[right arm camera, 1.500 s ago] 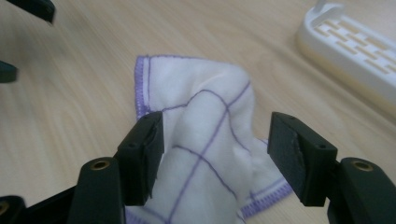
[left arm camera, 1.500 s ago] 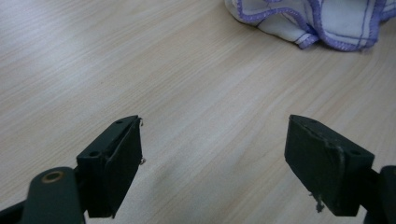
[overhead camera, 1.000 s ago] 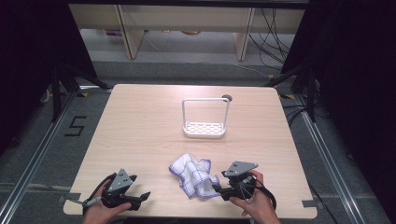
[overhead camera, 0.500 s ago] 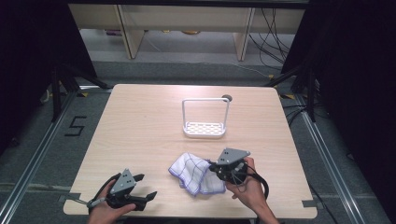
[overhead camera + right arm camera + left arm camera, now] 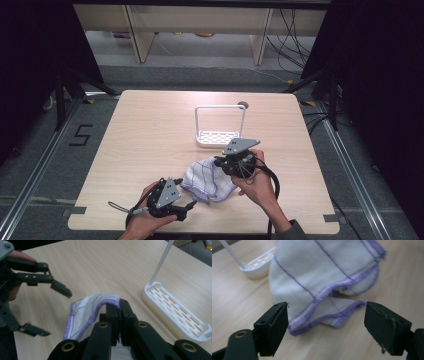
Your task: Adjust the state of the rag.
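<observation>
Lower centre of the high view: my right gripper [image 5: 231, 165] is pinching the upper edge of the purple-edged cloth [image 5: 207, 179], jaws pressed together on it. My left gripper [image 5: 186, 211] is spreading wide, framing the cloth's near corner without touching. Judging progress: one edge is gripped, the second grasp is pending; the white rack [image 5: 220, 131] is standing empty above
</observation>
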A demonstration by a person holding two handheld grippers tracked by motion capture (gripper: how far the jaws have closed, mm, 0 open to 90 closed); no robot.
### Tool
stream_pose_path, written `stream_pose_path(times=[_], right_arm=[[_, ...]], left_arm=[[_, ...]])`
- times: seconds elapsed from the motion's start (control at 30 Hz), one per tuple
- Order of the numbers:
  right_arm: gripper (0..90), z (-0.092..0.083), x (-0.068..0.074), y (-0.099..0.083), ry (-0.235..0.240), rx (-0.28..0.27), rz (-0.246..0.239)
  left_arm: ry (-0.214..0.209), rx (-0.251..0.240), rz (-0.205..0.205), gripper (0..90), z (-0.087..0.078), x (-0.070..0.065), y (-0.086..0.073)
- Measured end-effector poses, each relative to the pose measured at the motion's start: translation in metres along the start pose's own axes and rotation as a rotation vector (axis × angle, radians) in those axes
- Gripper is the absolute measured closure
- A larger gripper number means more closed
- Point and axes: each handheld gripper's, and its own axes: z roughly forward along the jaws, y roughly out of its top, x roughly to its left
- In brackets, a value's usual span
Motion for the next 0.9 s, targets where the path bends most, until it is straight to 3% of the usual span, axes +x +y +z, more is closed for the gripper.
stream_pose_path(times=[0.03, 0.07, 0.17, 0.2, 0.23, 0.27, 0.3, 0.33, 0.37, 0.4, 0.43, 0.5, 0.53, 0.57, 0.63, 0.67, 0.7, 0.77, 0.8, 0.9], right_arm=[[88.4, 0.0, 0.0, 0.0, 0.0, 0.0, 0.0], [88.3, 0.001, -0.002, -0.002, 0.005, 0.007, -0.015], [88.3, 0.0, -0.003, -0.003, 0.0, 0.004, -0.006], [88.2, 0.001, -0.003, -0.004, 0.006, 0.002, 0.003], [88.2, 0.0, -0.004, -0.004, 0.015, 0.004, 0.002], [88.2, 0.0, -0.004, -0.004, 0.015, 0.004, 0.002], [88.2, -0.001, -0.003, -0.004, 0.012, 0.012, 0.01], [88.2, -0.001, -0.005, -0.004, 0.008, 0.012, 0.013], [88.2, -0.001, -0.005, -0.004, 0.008, 0.012, 0.013], [88.2, -0.001, -0.006, -0.005, 0.001, 0.008, 0.002], [88.2, -0.001, -0.006, -0.005, 0.001, 0.008, 0.002], [88.2, -0.002, -0.008, -0.006, 0.001, 0.019, 0.007], [88.3, -0.004, -0.011, -0.008, -0.009, 0.027, 0.018], [88.3, -0.004, -0.011, -0.008, -0.009, 0.027, 0.018], [88.2, -0.009, -0.017, -0.011, -0.026, 0.041, 0.0], [88.2, -0.009, -0.017, -0.011, -0.026, 0.041, 0.0], [88.3, -0.009, -0.02, -0.012, -0.034, 0.04, 0.015], [88.2, -0.007, -0.03, -0.015, -0.056, 0.077, 0.023], [88.2, -0.002, -0.033, -0.017, -0.07, 0.066, 0.029], [88.2, 0.016, -0.043, -0.02, -0.081, 0.126, 0.042]], left_arm=[[0.029, 0.006, 0.025, 20.0, 0.002, 0.002, 0.001], [0.059, 0.031, 0.092, 22.7, 0.007, 0.008, 0.001], [0.072, 0.021, 0.095, 27.9, 0.014, 0.01, 0.002], [0.061, 0.033, 0.118, 31.1, 0.017, 0.013, 0.002], [0.062, 0.025, 0.115, 36.6, 0.021, 0.013, 0.002], [0.062, 0.048, 0.15, 36.6, 0.022, 0.014, 0.003], [0.055, 0.038, 0.157, 42.4, 0.025, 0.015, 0.002], [0.046, 0.037, 0.157, 56.4, 0.025, 0.016, 0.002], [0.041, 0.022, 0.147, 56.4, 0.026, 0.017, 0.002], [0.019, -0.014, 0.121, 70.5, 0.026, 0.021, 0.004], [0.019, -0.014, 0.121, 75.4, 0.026, 0.021, 0.004], [-0.001, -0.041, 0.068, 80.7, 0.022, 0.027, 0.006], [-0.056, -0.079, -0.025, 84.2, 0.015, 0.033, 0.008], [-0.056, -0.079, -0.025, 84.6, 0.015, 0.033, 0.008], [-0.114, -0.143, -0.143, 84.8, 0.003, 0.045, 0.014], [-0.114, -0.143, -0.143, 84.9, 0.003, 0.045, 0.014], [-0.129, -0.15, -0.171, 84.9, 0.0, 0.052, 0.017], [-0.151, -0.163, -0.254, 85.0, 0.002, 0.067, 0.019], [-0.15, -0.166, -0.288, 85.0, 0.005, 0.074, 0.018], [-0.104, -0.134, -0.343, 85.3, 0.024, 0.092, 0.01]])
